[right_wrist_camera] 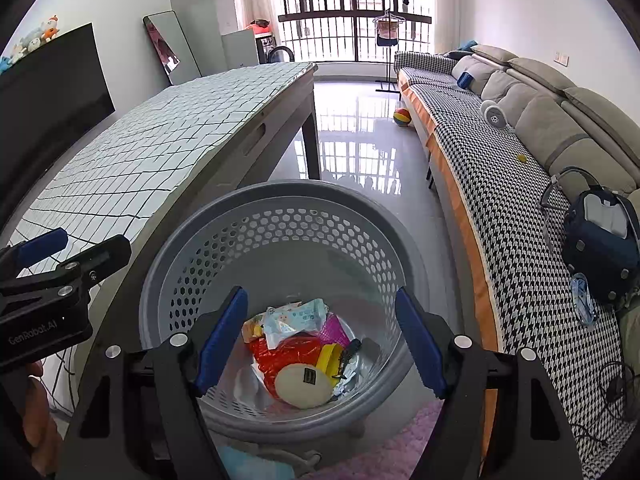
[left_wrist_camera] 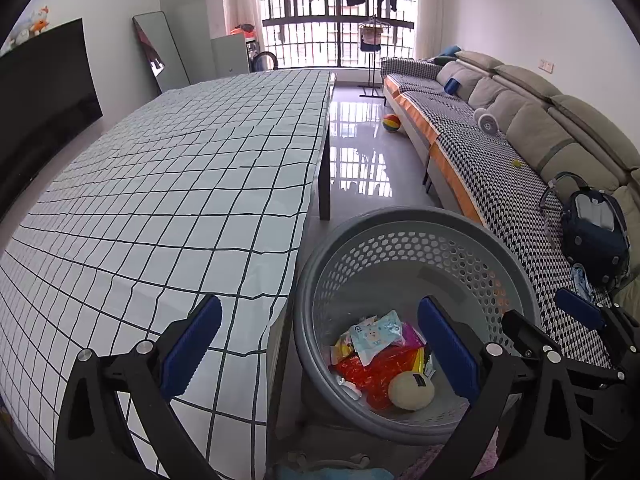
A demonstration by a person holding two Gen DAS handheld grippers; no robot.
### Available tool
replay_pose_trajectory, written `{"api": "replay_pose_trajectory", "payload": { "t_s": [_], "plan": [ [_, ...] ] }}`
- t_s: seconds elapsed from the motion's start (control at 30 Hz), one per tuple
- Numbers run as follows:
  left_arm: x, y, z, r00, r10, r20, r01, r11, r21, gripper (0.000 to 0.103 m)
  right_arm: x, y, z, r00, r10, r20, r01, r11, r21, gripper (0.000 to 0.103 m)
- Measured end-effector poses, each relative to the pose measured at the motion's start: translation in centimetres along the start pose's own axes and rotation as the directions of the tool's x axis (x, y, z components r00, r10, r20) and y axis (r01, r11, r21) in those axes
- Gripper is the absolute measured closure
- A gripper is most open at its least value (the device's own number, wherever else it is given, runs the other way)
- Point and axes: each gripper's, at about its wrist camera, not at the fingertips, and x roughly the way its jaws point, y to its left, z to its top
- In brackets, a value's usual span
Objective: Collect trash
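A grey perforated basket stands on the floor beside the table. Inside it lie a red wrapper, a light blue wipes packet, a pale round ball and a yellow piece. My left gripper is open and empty, straddling the table's edge and the basket's left rim. My right gripper hangs open over the basket, nothing between its blue pads.
A long table with a checked cloth fills the left. A sofa runs along the right, carrying a dark backpack and a clear blue packet. A coloured ball lies on the glossy floor.
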Motion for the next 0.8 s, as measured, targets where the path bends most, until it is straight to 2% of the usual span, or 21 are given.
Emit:
{"api": "replay_pose_trajectory", "payload": {
  "t_s": [0.8],
  "plan": [
    [-0.41,-0.08,-0.32,1.0,0.013,0.005,-0.013,1.0,0.009,0.006,-0.83,0.38,-0.07,1.0,-0.002,0.014,0.002,1.0,-0.001,0.03]
  ]
}}
